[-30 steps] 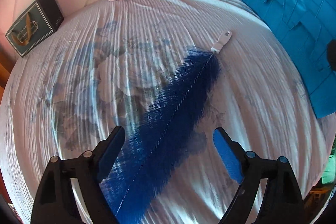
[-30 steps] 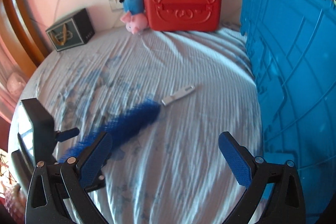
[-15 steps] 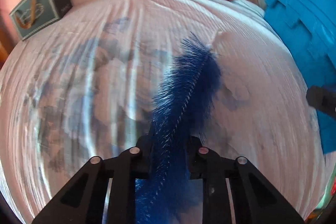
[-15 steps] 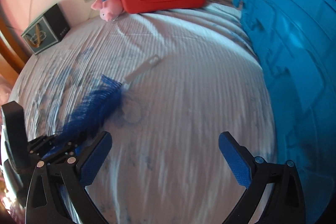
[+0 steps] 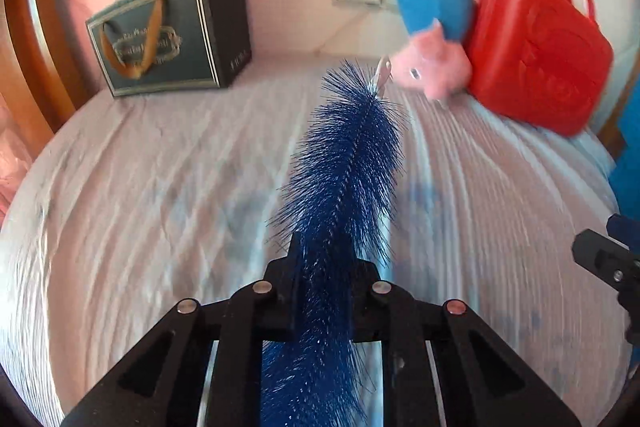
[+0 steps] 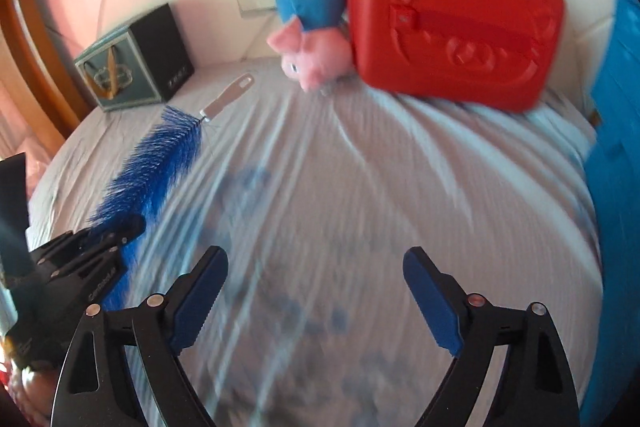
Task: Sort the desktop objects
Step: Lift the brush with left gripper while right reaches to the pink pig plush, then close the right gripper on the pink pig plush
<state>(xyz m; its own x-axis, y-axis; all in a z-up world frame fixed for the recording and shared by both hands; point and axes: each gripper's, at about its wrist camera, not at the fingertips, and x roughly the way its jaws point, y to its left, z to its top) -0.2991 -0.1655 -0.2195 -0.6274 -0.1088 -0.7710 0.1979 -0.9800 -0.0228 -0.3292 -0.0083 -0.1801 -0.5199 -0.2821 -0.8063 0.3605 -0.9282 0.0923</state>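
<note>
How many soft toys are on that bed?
1: a pink and blue plush pig at the far end of the bed, lying upside down against the red case. Others may sit out of view.

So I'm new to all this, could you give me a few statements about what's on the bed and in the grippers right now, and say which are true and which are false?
1. The left gripper is clamped on the blue bristle brush. True.
2. The right gripper holds the pink plush pig. False: nothing is between its closing jaws; the pig lies by the red case.
3. The brush's handle is red. False: it looks pale grey.
4. A dark gift box sits at the far left of the bed. True.
5. The red case lies open. False: it stands closed.
</note>
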